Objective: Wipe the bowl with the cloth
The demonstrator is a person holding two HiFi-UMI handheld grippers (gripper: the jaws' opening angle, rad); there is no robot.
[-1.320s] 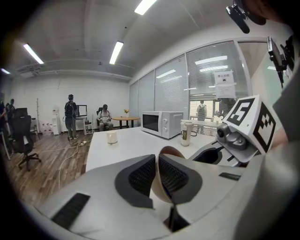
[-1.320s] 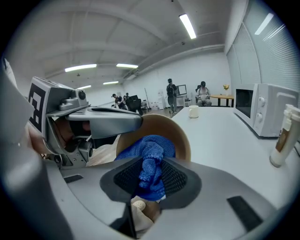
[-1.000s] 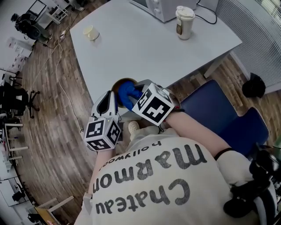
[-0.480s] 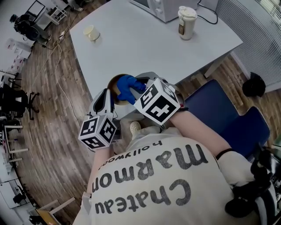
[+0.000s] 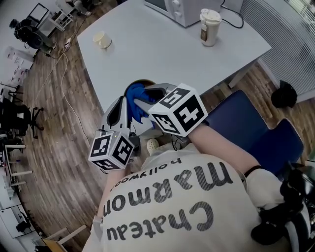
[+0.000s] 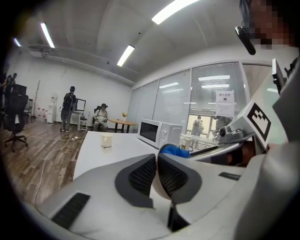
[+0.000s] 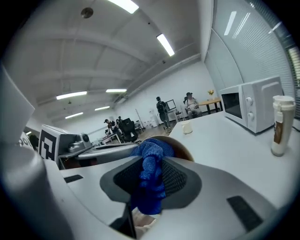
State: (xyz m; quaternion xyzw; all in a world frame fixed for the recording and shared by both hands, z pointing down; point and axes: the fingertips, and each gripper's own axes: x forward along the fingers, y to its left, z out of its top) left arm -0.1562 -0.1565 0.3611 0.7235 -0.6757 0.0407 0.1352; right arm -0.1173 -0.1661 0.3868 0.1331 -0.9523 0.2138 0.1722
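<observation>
On the white worktop [image 5: 162, 54] stand a white microwave [image 5: 182, 10], a white-lidded jar [image 5: 209, 27] and a small cream cup [image 5: 102, 39], all well apart from the grippers; a blue chair [image 5: 246, 123] sits beside it. At the near edge, gripper bodies cover most of the tan round bowl [image 5: 140, 81] from the head. The left gripper [image 6: 156, 160] has just tightened on the bowl's rim. The right gripper [image 7: 150, 176] is clamped on the blue knitted cloth [image 7: 151, 159], bunched inside the bowl.
</observation>
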